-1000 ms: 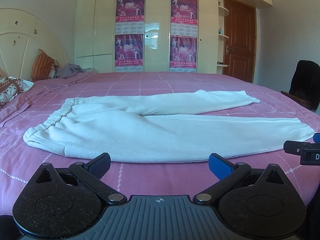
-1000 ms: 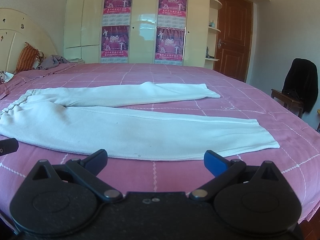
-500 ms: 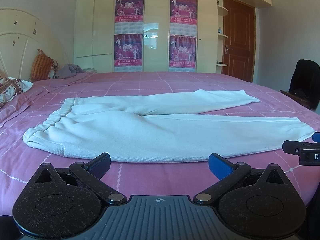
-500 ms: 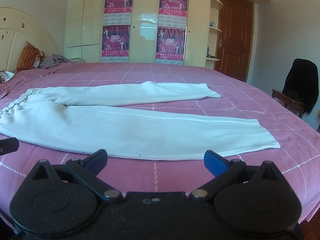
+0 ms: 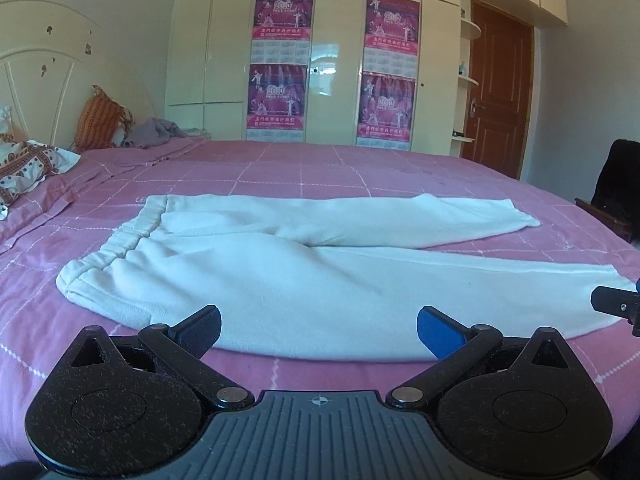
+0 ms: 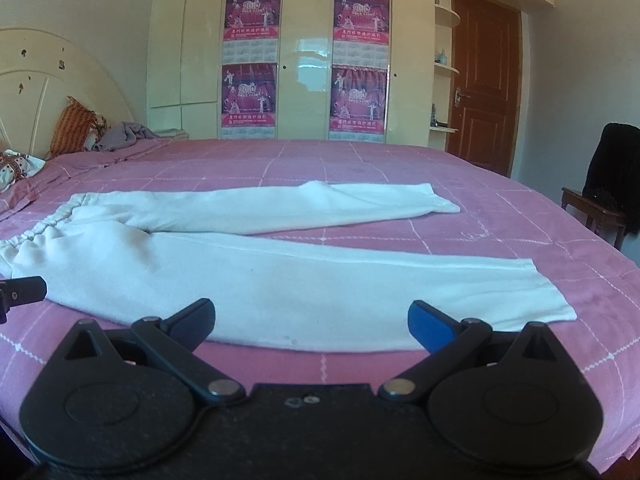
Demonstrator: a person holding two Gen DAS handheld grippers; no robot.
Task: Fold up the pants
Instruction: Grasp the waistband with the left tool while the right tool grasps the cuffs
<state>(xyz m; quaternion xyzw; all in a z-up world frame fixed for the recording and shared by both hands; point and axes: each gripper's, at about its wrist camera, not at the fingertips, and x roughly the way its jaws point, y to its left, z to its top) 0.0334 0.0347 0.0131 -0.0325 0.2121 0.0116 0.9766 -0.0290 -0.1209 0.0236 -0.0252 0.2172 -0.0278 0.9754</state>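
Observation:
White pants (image 5: 304, 276) lie flat on the pink bed, waistband (image 5: 116, 248) to the left and both legs stretched to the right. In the right wrist view the same pants (image 6: 280, 280) spread across the middle, the near leg's cuff (image 6: 548, 300) at the right. My left gripper (image 5: 319, 330) is open just short of the near edge of the pants, nothing between its fingers. Likewise open and empty, my right gripper (image 6: 311, 325) sits at the near leg's edge. A tip of the right gripper (image 5: 616, 306) shows at the right border of the left wrist view.
The pink checked bedspread (image 5: 360, 168) extends far behind the pants. Pillows (image 5: 100, 124) and a grey cloth (image 5: 154, 132) lie by the headboard at the left. A wardrobe with posters (image 6: 308, 64) stands behind, a door (image 6: 484, 80) and a chair with dark clothing (image 6: 608, 196) at the right.
Both grippers have edged slightly forward toward the near edge of the pants. The pants have not moved and both grippers stay open.

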